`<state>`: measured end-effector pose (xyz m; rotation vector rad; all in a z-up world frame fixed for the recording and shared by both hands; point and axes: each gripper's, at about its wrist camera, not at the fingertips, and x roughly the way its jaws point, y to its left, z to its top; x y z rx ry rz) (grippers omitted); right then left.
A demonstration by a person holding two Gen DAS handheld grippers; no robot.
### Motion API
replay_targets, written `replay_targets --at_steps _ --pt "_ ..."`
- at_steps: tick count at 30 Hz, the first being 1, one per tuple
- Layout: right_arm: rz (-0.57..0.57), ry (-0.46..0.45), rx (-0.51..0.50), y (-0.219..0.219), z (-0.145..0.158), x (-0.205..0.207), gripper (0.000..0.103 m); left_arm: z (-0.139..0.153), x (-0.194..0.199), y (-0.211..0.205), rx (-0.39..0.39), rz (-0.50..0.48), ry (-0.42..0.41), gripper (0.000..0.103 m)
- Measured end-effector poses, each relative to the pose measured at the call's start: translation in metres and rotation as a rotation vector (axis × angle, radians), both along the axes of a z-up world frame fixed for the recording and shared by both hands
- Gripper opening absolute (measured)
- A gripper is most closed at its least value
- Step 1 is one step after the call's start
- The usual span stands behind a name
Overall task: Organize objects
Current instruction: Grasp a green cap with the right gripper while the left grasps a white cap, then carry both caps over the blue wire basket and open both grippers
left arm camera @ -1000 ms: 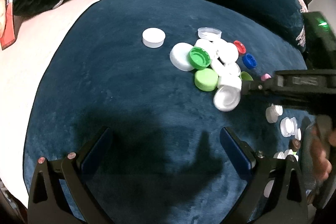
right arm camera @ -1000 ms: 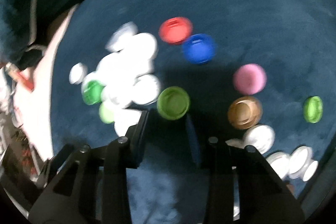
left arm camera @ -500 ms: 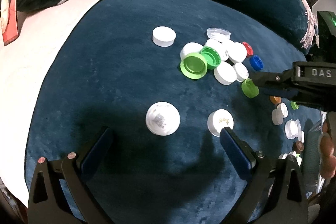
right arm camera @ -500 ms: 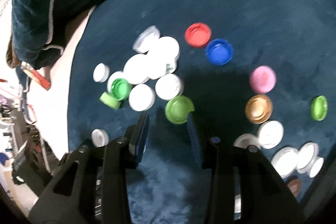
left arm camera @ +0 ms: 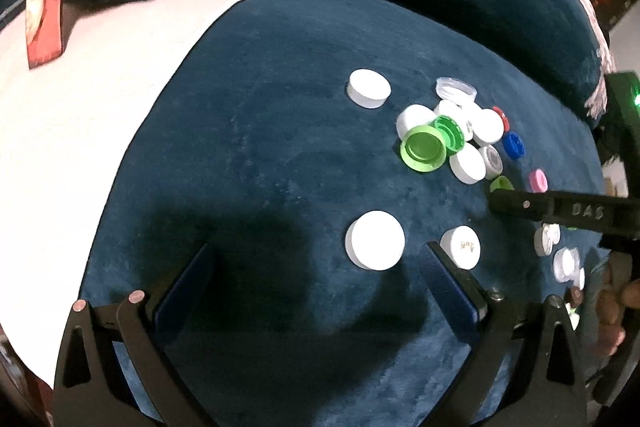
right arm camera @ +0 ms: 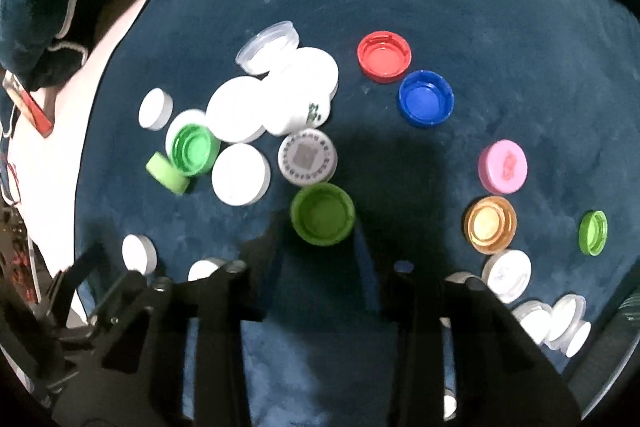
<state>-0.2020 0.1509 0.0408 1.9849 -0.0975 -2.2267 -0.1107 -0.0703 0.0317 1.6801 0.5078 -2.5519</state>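
Black plastic fingers of the right gripper [right arm camera: 320, 251] rise from the bottom centre of the right wrist view. Its jaws have just been closing, with a narrow gap left, and an olive-green bottle cap [right arm camera: 322, 214] (open side up) sits just past the fingertips. Whether the pads press on it cannot be told.

Just above that cap lies a white cap printed with a QR code [right arm camera: 307, 157], and above and left of it a cluster of white caps [right arm camera: 272, 99]. A bright green cap [right arm camera: 192, 148] and a lime cap on its edge [right arm camera: 166, 173] lie at the cluster's left. To the upper right, a red cap [right arm camera: 385, 55] and a blue cap [right arm camera: 425, 99] lie side by side, open side up. At the right are a pink cap [right arm camera: 503, 166], an amber cap [right arm camera: 490, 224] and a small green cap [right arm camera: 593, 232], with more white caps in the lower right corner.

In the left wrist view, the left gripper [left arm camera: 316, 279] stands wide apart at the bottom of the frame, holding nothing. A large white cap [left arm camera: 375, 239] lies just beyond the gap, and a smaller white cap [left arm camera: 462, 247] beside the right finger. All the caps rest on a dark blue velvet cloth [left arm camera: 248, 147], which covers a pale surface [left arm camera: 80, 115] at the left.
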Motion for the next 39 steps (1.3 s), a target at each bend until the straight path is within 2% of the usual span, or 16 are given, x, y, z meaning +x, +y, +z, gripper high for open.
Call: replay_targets --at_steps 3,5,8,10,11,12,18,21,28,34,39 --pt "-0.022 -0.011 -0.022 0.000 0.004 0.003 0.031 0.001 -0.004 0.011 -0.029 -0.055 0.017 0.101" --pt "-0.021 -0.014 -0.033 -0.002 0.004 0.004 0.031 -0.001 -0.009 0.017 -0.043 -0.080 0.029 0.097" --pt "-0.026 -0.018 -0.032 -0.005 -0.001 0.001 0.031 -0.008 -0.017 0.017 -0.072 -0.079 0.029 0.079" --pt "-0.022 -0.008 -0.038 -0.008 -0.004 -0.003 0.031 -0.004 -0.014 0.017 -0.085 -0.079 0.046 0.046" --pt "-0.012 -0.010 -0.031 -0.011 -0.005 -0.005 0.031 -0.001 -0.014 0.016 -0.075 -0.083 0.051 0.036" --pt "-0.004 -0.007 -0.027 -0.012 -0.004 -0.005 0.031 0.001 -0.013 0.016 -0.056 -0.088 0.055 0.030" --pt "0.013 0.039 -0.044 -0.021 0.020 0.003 0.031 0.019 -0.006 0.025 0.024 -0.123 0.103 0.030" --pt "0.014 0.060 -0.050 -0.019 0.034 0.013 0.031 0.035 0.001 0.037 0.018 -0.152 0.133 0.030" --pt "-0.044 0.149 -0.080 0.021 0.077 0.070 0.031 0.086 0.013 0.074 0.062 -0.209 0.214 0.030" --pt "-0.157 0.272 -0.080 0.090 0.127 0.114 0.031 0.125 0.023 0.131 0.118 -0.325 0.279 0.030" --pt "-0.381 0.393 -0.040 0.196 0.169 0.163 0.031 0.136 0.031 0.210 0.152 -0.500 0.275 0.030"
